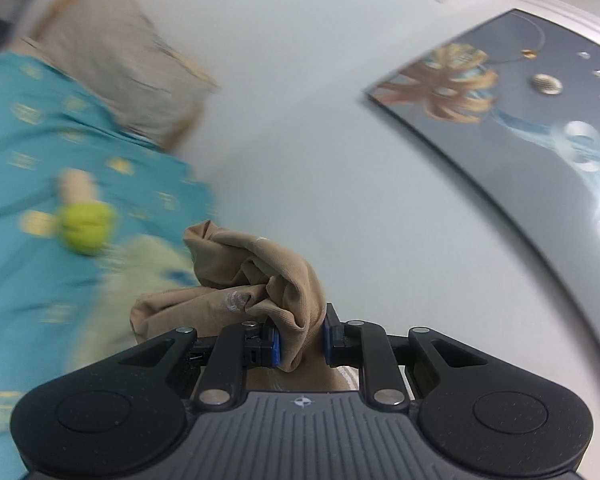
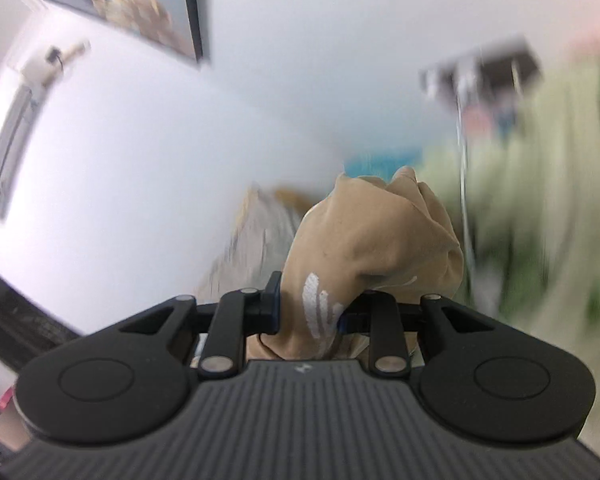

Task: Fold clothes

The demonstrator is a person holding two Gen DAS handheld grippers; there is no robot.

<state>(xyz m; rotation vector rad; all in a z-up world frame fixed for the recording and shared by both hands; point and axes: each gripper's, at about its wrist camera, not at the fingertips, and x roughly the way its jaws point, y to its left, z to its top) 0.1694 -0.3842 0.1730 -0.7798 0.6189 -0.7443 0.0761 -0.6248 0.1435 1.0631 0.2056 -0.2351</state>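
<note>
1. the left claw [image 1: 300, 340] is clamped on a bunched fold of the tan garment [image 1: 256, 276], blue pads [image 1: 275, 346] pressed into the cloth on both sides.
2. the right claw [image 2: 308, 312] is likewise closed on a wad of the same tan garment [image 2: 376, 240], near a white printed mark [image 2: 318, 308] on the fabric.
3. the garment is up in the air between the two claws, clear of the bed [image 1: 40, 160] with its teal patterned cover, which shows only at the left edge of the left view.
4. judged step: lifting the piece to shake it open before laying it flat. to do it well, i would keep both grips firm, draw the claws apart until the cloth between them hangs taut, and let the lower hem fall free.
5. both grips hold crumpled wads, not clean corners, so the piece may hang twisted; a re-grip at a seam could be needed.
6. room: the white wall [image 1: 300, 100] and a framed picture [image 1: 500, 100] lie ahead; a pillow [image 1: 120, 68] sits toward the head of the bed. the views are blurred, so how near the wall is cannot be told.
</note>
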